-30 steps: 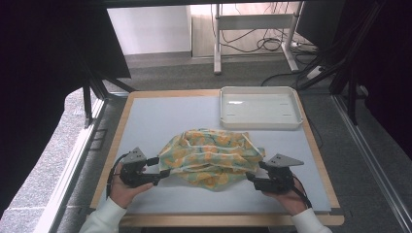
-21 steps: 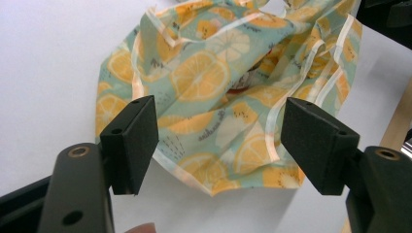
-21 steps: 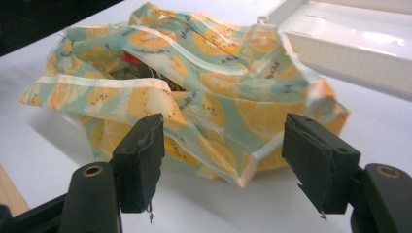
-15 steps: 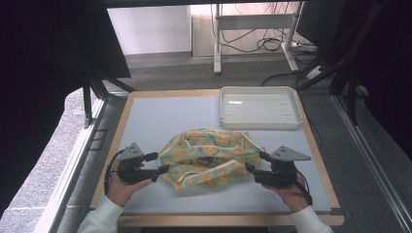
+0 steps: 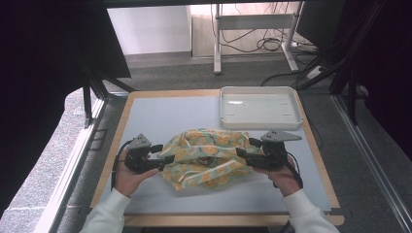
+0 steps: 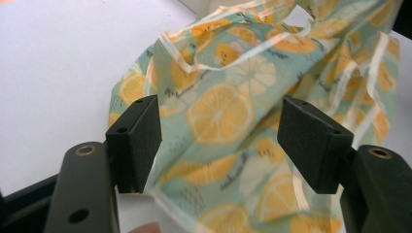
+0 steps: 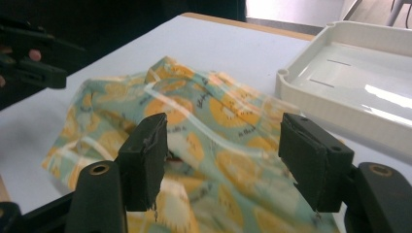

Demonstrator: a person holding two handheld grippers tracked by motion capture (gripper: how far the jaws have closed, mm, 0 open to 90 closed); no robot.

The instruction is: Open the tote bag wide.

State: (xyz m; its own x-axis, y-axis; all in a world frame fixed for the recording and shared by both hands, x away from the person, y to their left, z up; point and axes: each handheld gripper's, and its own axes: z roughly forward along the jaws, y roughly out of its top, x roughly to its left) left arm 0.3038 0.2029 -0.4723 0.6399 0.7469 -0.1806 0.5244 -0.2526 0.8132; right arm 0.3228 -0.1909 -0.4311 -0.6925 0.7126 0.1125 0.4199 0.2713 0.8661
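Observation:
A thin cloth (image 5: pixel 209 158) printed with orange slices on pale green lies crumpled in the middle of the table. My left gripper (image 5: pixel 167 160) is at its left edge and my right gripper (image 5: pixel 241 156) at its right edge, both pointing inward. In the left gripper view the jaws (image 6: pixel 221 141) stand wide apart with cloth (image 6: pixel 218 111) between them, and the pads do not press on it. The right gripper (image 7: pixel 223 150) is likewise open over the cloth (image 7: pixel 194 111). Both pairs of jaws have just been closing slightly.
A white, empty tray (image 5: pixel 260 125) stands at the back right of the blue-grey table (image 5: pixel 160 111), just beyond the cloth; its wall (image 7: pixel 311 92) is close in the right gripper view. Wooden edging frames the table. The left gripper (image 7: pixel 29 68) shows far off there.
Both hands have risen and moved a little away from the near edge. The cloth's two ends have come up with them, and it is bunched more tightly.

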